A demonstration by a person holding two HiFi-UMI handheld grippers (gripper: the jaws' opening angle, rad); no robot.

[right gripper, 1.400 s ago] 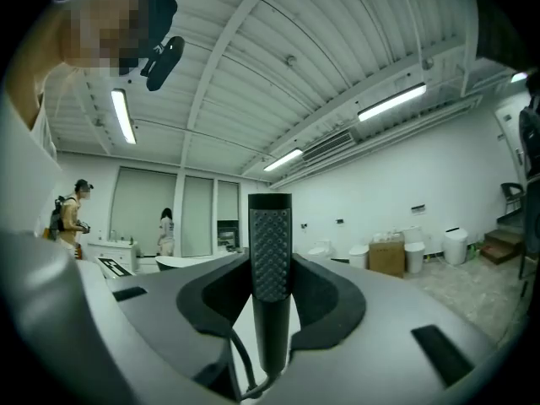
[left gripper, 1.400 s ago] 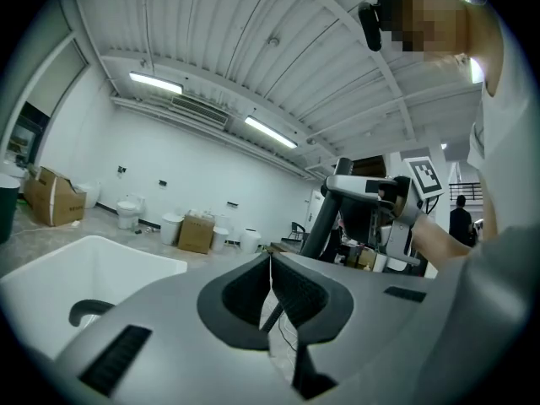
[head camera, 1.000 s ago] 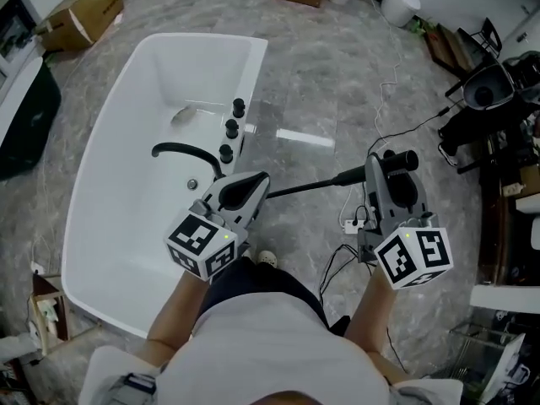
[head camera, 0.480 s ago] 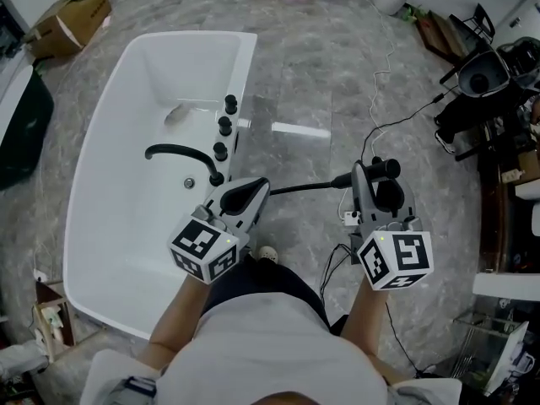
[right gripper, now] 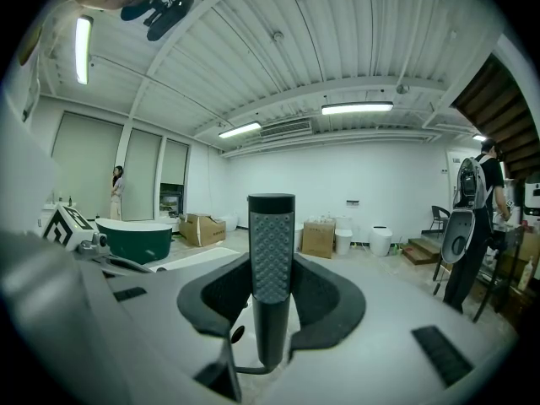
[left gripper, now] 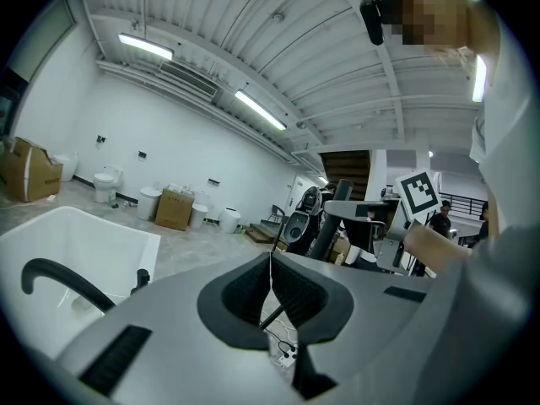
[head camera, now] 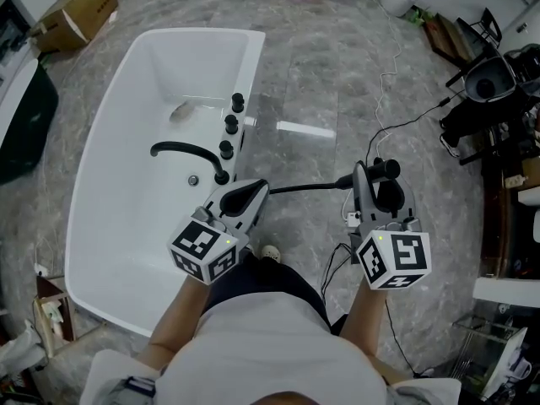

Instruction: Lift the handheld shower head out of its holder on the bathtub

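Over the floor (head camera: pixel 380 83) to the right of the white bathtub (head camera: pixel 93 159), head view: right gripper (head camera: pixel 377 175) holds the black shower head (head camera: pixel 390 169), clear of the tub rim. Its black hose (head camera: pixel 304 186) runs left from the head toward the rim, passing just beyond the left gripper (head camera: pixel 256 184). The left gripper sits near the rim's near corner, close to the black faucet (head camera: pixel 186 152) and the row of black knobs (head camera: pixel 231 125). Open floor lies ahead of both grippers. Loose cables (head camera: pixel 396 125) and dark equipment (head camera: pixel 498 91) crowd the right edge.

Left gripper view: jaws of the left gripper (left gripper: pixel 272 264) are closed pad to pad, with nothing between them. A thin stretch of hose (left gripper: pixel 272 315) shows below the jaws. The bathtub (left gripper: pixel 76 243) and faucet (left gripper: pixel 59 277) lie to the left.

Right gripper view: jaws of the right gripper (right gripper: pixel 272 298) are partly open and clamped on the shower head (right gripper: pixel 272 260). It stands upright, its dotted spray face toward the camera, a detail the head view does not show. Only this view shows a dark green tub (right gripper: pixel 135 236) at left and cardboard boxes (right gripper: pixel 319 236) against the far wall.
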